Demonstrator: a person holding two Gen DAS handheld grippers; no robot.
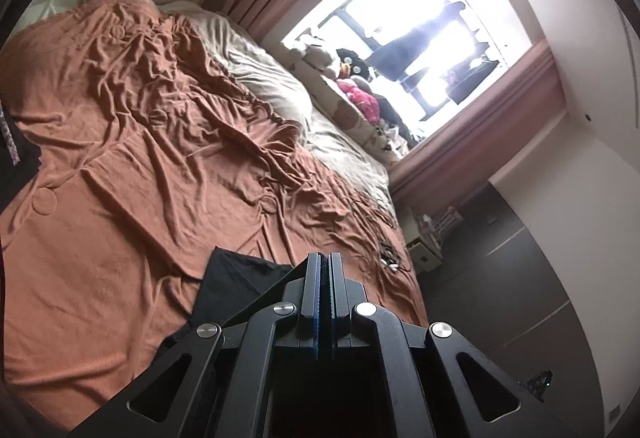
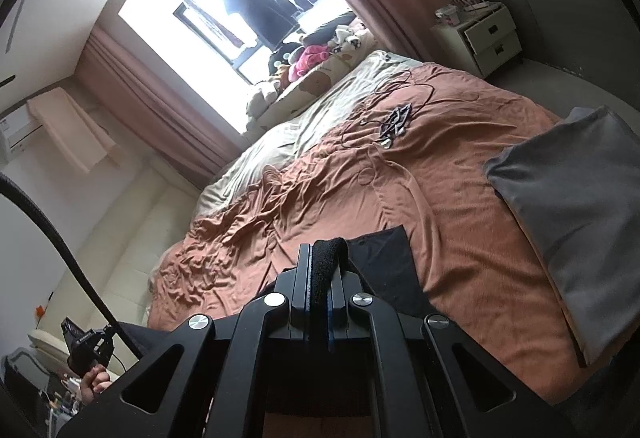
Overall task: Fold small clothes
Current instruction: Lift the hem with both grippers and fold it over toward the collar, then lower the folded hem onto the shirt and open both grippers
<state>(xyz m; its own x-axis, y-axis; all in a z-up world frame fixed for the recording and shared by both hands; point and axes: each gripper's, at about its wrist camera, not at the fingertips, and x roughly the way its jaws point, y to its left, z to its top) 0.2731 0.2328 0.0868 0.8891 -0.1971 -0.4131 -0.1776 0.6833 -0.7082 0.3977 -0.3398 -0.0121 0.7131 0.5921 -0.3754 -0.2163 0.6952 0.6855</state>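
The left tongs [image 1: 325, 258] are clenched with their pads pressed together. A black garment [image 1: 236, 286] hangs just to their left and under them, and I judge its edge is pinched there, though the cloth between the pads does not show in the left wrist view. The right tongs [image 2: 325, 248] are clenched on a thick black hem of the same garment [image 2: 380, 262], which bulges up between the pads and falls away to the right and below.

The garment therefore seems to be held by two points of one edge, stretched between the two tongs, its long axis running from one hand to the other, with the rest drooping over the brown bedspread [image 1: 120, 158]. In the right wrist view a hand [image 2: 94, 384] holding a black handle shows at the lower left edge.

Both hands are equally on the garment, so neither is nearer. The coming move probably turns on laying the hanging cloth flat on the bed in front of the tongs. A grey pillow [image 2: 572, 206] lies to the right, and cables [image 2: 394, 122] lie farther up the bed, well apart from the garment.
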